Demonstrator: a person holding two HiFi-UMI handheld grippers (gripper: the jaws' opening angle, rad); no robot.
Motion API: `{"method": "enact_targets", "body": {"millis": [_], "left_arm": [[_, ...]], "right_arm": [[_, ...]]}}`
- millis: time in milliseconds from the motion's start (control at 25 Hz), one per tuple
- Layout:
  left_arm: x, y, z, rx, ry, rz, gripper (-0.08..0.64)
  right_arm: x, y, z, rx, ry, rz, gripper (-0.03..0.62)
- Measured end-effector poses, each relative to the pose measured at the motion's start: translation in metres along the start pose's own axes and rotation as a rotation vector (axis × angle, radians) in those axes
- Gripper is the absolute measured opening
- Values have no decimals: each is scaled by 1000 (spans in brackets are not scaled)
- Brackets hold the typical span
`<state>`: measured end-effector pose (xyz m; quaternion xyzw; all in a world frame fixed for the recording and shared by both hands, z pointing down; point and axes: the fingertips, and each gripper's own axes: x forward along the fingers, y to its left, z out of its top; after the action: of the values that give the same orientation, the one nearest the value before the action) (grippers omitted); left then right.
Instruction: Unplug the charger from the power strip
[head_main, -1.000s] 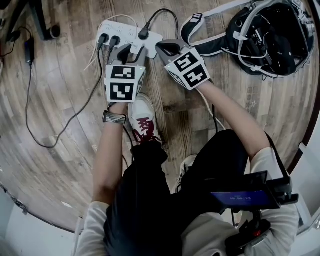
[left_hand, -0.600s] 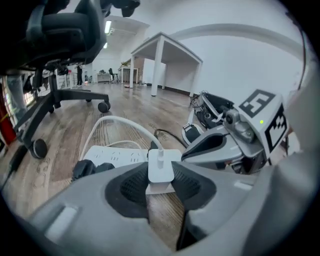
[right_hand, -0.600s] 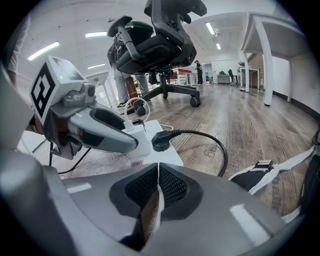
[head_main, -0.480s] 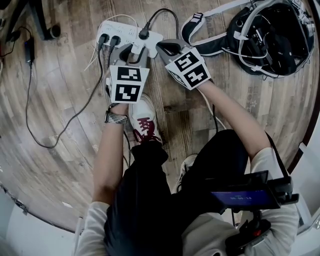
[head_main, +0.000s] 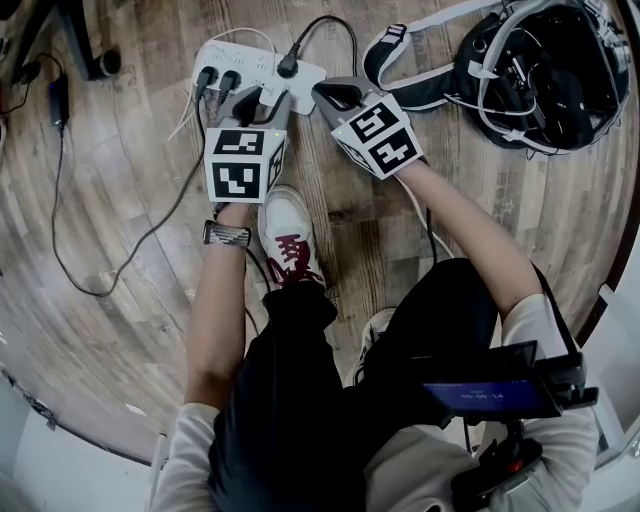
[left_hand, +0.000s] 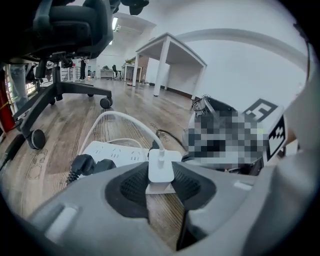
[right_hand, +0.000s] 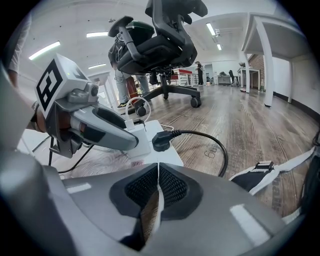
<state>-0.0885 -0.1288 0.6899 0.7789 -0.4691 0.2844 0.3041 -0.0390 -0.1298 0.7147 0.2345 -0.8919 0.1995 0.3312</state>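
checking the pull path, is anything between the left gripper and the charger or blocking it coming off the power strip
Nothing visible does. The left gripper is shut on the white charger. The black plugs on the power strip sit to either side, clear of it.

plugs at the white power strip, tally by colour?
black plugs: 3
white charger: 1
total: 4
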Motion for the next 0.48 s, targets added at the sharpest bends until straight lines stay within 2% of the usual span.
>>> {"method": "enact_targets", "body": {"millis": [160,360,480], "left_arm": [[0,0,0,26,4,8,141],[1,-4,0,177,34,54,140],[1,-4,0,197,42,58,140]], "right_arm": [[0,0,0,-1,1,-1,8],[0,1,0,-6,-1,0,8],[0,1,0,-6,1,0,8]]}}
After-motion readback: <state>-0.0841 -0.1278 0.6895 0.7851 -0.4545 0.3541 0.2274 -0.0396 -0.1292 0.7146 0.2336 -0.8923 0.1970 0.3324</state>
